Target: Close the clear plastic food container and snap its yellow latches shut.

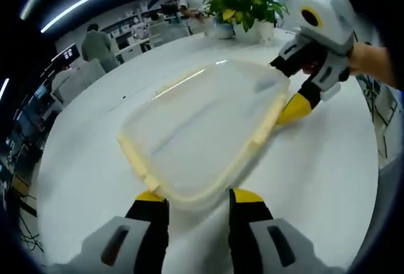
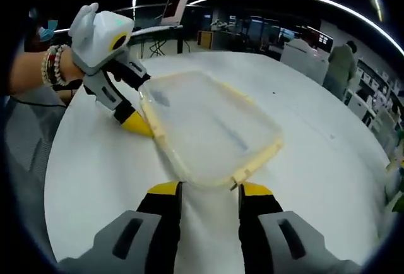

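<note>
In the left gripper view, the clear plastic food container (image 1: 202,132) was seen just ahead of the left gripper (image 1: 199,206), whose yellow-tipped jaws were spread on either side of its near corner. The right gripper (image 1: 297,94) was placed at the far corner; its jaw spacing could not be told.

In the right gripper view, the container lay on the white round table (image 2: 328,160), directly ahead of the spread jaws. The yellow latches (image 2: 255,160) ran along its rim.

The container was judged light, thin-walled, flexible and slippery; hold should be taken at the stiffer rim, not the lid panel.
</note>
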### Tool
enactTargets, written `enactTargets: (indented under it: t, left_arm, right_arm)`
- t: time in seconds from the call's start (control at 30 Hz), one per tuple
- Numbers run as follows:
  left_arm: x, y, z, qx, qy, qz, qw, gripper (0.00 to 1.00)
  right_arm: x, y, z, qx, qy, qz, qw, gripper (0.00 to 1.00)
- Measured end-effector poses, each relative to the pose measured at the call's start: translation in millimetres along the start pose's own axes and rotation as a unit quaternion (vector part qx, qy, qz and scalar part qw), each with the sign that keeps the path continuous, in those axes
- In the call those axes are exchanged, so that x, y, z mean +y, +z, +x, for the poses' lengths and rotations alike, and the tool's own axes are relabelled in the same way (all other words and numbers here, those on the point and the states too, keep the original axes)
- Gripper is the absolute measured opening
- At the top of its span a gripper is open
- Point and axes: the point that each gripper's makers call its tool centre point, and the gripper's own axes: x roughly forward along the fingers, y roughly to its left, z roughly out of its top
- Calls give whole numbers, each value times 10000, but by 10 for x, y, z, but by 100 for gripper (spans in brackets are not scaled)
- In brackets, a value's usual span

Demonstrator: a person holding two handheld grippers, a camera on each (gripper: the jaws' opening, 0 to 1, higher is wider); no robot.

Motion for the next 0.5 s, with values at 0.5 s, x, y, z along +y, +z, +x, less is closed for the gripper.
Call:
enactTargets:
  t: [0.5]
  left_arm:
    - [659, -233, -34, 377, 401, -42, 9985, 25]
  right_arm:
    - [64, 416, 449, -30, 106, -294, 9995, 27]
